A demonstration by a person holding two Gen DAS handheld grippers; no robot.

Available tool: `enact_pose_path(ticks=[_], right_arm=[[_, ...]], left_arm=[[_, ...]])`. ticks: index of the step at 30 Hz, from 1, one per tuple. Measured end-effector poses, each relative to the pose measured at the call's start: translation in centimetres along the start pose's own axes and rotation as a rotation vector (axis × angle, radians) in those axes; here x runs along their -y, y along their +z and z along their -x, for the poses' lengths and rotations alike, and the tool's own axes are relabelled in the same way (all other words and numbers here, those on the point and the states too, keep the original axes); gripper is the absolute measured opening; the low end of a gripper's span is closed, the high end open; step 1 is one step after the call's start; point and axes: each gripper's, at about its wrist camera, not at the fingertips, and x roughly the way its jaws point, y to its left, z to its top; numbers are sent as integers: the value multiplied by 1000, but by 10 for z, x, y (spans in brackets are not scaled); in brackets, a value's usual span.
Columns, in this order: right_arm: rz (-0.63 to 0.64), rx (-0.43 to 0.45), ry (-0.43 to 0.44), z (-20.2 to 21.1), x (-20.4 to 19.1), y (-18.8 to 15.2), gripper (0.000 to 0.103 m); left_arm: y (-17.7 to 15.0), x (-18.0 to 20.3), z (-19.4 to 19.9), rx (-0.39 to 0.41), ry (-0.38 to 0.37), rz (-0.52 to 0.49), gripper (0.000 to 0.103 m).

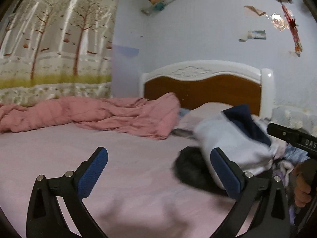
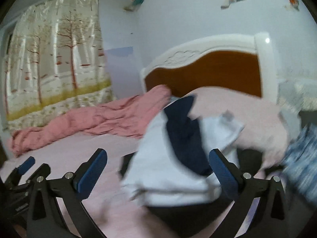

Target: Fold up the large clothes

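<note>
A folded white and navy garment (image 1: 227, 138) lies on a black garment (image 1: 188, 170) on the pink bed sheet (image 1: 99, 138), blurred in both views. My left gripper (image 1: 159, 151) is open over bare sheet, and the pile sits just beyond its right finger. My right gripper (image 2: 158, 152) is open too. The white and navy garment (image 2: 168, 174) lies in front of it and between its blue pads (image 2: 223, 174), which do not press on it. The black garment (image 2: 178, 216) shows beneath. The left gripper (image 2: 35, 166) appears at the lower left of the right wrist view.
A crumpled pink quilt (image 1: 99, 115) runs along the far side of the bed under a tree-print curtain (image 1: 55, 45). The white and brown headboard (image 1: 204, 87) stands behind a pink pillow (image 2: 247, 115). More loose clothes (image 2: 301, 158) lie at the right. A hand (image 1: 301, 190) shows at the right edge.
</note>
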Motion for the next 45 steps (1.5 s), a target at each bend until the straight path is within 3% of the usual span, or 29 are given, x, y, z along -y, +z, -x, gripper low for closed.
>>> enact_pose_path(ticks=[5, 12, 45], right_arm=[[104, 0, -32, -5, -51, -53, 103], [146, -41, -32, -29, -86, -111, 103], [160, -37, -63, -36, -80, -120, 103]], left_arm=[[-36, -53, 1, -25, 91, 74, 103], [-65, -65, -7, -57, 135, 72, 103], [-70, -63, -5, -74, 149, 61, 103]])
